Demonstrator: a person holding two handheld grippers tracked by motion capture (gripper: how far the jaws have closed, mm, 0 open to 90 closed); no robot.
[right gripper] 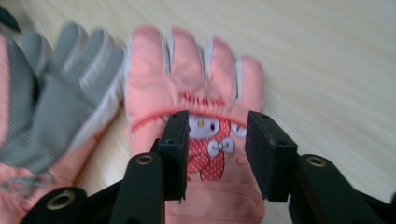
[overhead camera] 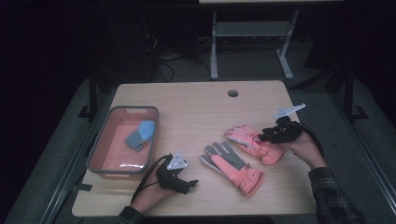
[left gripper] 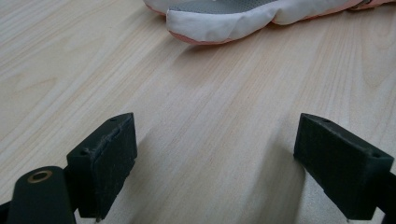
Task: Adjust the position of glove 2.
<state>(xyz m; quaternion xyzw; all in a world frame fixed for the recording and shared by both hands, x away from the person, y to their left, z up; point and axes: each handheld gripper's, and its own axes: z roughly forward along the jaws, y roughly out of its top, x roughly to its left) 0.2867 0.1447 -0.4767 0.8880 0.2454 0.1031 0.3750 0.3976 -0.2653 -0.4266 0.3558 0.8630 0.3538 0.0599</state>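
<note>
Stretching across all three views, the pale wood-grain table is carrying everything, its near edge partly covered by the person's forearms. At its left side an orange plastic bin with a grey rim is holding a folded blue-and-grey glove, its details too small to make out. Two padded pink gloves are lying right of centre: the palm-up glove, showing grey ribbed fabric, and the printed glove, back up with a cartoon patch, blurred in the right gripper view and partly hidden by the jaws. The right claw is hovering over the printed glove's back, jaws partly spread on either side of the patch; whether they are touching the fabric is unclear. The left claw is resting spread wide over bare table, the palm-up glove's white fingertips lying well ahead, cut off at the frame's top.
</note>
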